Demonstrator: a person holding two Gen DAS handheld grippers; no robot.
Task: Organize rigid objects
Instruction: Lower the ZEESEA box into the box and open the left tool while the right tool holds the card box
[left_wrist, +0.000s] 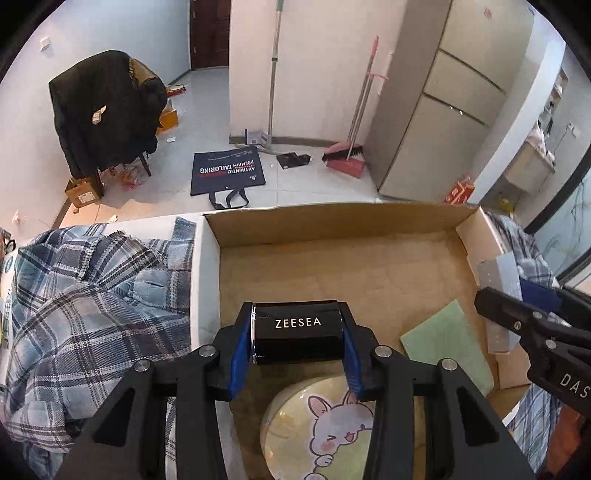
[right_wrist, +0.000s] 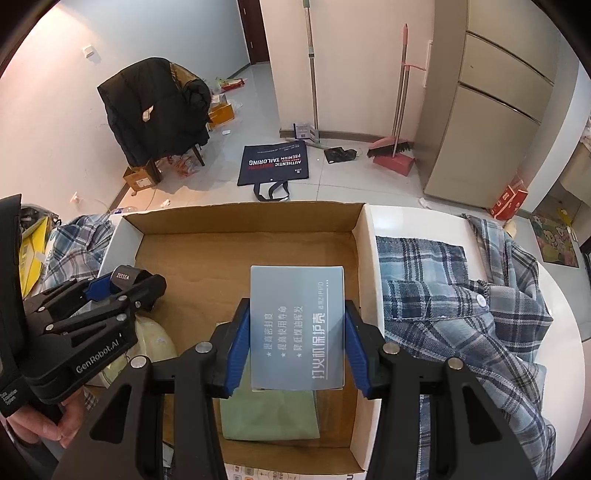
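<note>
Between the blue pads of the left claw (left_wrist: 297, 334) sits a glossy black box (left_wrist: 297, 332) lettered ZEESEA in white, gripped across its short ends and held above the carton (left_wrist: 332, 229). Just below that claw, on the carton floor, lies a round cream tin (left_wrist: 325, 424) with a cartoon rabbit on its lid. To its right lies a flat green pad (left_wrist: 443, 343), and beyond that the right claw (right_wrist: 295, 332) comes in.

The right claw is closed on a pale grey-blue card box (right_wrist: 297, 325) printed with white Chinese text, pinched by its long sides over the green pad. Plaid cloth (left_wrist: 92, 295) lies on either side of the carton.
</note>
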